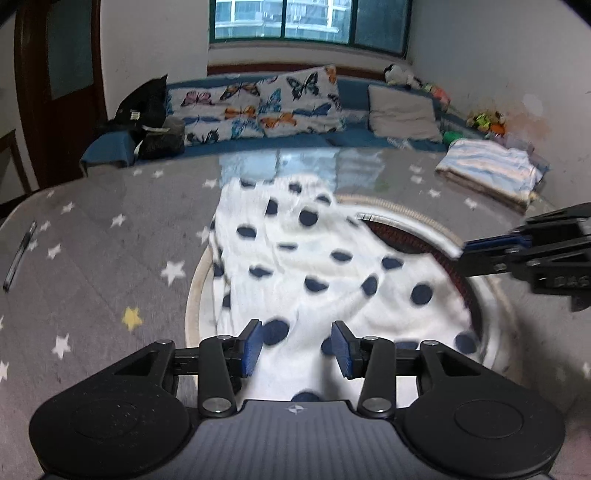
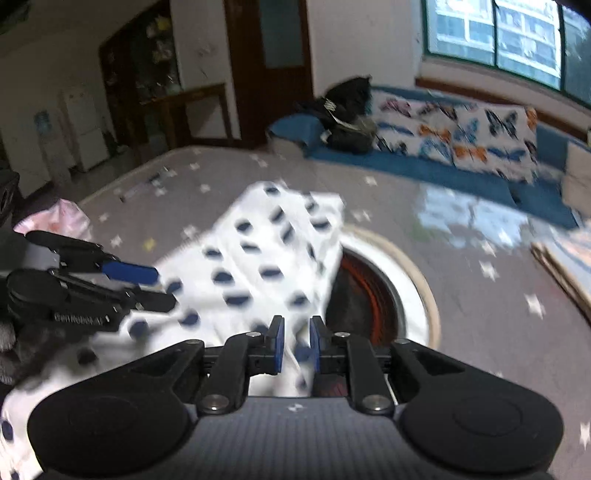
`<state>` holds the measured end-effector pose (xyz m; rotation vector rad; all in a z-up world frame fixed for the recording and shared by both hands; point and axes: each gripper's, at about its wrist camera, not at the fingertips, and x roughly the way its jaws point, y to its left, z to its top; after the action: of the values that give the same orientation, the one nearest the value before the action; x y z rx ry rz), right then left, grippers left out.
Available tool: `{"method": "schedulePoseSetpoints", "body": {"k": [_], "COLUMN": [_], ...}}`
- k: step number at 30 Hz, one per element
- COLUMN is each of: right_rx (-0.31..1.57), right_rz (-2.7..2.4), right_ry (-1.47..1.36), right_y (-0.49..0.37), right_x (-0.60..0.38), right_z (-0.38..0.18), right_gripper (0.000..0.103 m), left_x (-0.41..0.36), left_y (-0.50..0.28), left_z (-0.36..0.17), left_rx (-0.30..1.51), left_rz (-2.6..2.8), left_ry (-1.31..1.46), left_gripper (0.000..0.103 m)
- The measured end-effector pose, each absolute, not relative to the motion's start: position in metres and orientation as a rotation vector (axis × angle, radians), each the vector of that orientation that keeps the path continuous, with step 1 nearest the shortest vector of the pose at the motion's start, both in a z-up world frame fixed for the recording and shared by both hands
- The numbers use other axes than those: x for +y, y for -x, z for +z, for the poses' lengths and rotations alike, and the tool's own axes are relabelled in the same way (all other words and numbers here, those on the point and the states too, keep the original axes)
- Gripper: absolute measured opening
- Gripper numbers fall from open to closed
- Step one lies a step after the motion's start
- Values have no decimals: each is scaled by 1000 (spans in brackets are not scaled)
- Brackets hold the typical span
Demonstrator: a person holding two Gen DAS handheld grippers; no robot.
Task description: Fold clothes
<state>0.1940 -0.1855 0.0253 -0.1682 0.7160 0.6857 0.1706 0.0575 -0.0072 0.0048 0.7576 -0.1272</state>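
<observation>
Grey star-print worktop [image 1: 92,229] with a glossy cover fills both views, a blue bench with butterfly-print cushions [image 1: 258,107] and a green-framed window [image 1: 310,18] behind it. White garment with dark navy polka dots [image 1: 314,258] lies rumpled on the worktop, draped over most of a round inset with a pale rim and dark reddish centre [image 1: 406,236]; fabric is creased, one edge folded back near the inset, blurred in the right wrist view [image 2: 258,258]. Left gripper [image 1: 297,349] hovers low over the near edge of the garment, blue pads apart with dotted cloth showing between them, not pinching it. Right gripper [image 2: 294,345] has its pads close together with a strip of white dotted cloth between them; cannot tell whether they actually clamp it, too blurred. In the left wrist view the right gripper enters from the right edge beside the inset. Folded blue-and-white striped stack of clothes [image 1: 491,170] sits at the far right of the worktop, well apart from the garment. Dark pen [image 1: 20,254] lies near the left edge.
</observation>
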Motion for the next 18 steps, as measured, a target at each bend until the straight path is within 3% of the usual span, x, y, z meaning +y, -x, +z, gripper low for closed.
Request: {"method": "schedulePoseSetpoints", "body": {"k": [10,18], "right_rx": [816,798], "right_rz": [717,747], "right_ry": [290,273], "right_y": [-216,-255], "right_x": [-142,-131], "right_z": [-8,13], "right_gripper": [15,22], "left_x": [71,78], "left_y": [-198,-171], "left_z": [-21,0], "left_rx": [791,758], "left_rz": [-57,-109], "left_ry": [5,80], "left_gripper": [41,44]}}
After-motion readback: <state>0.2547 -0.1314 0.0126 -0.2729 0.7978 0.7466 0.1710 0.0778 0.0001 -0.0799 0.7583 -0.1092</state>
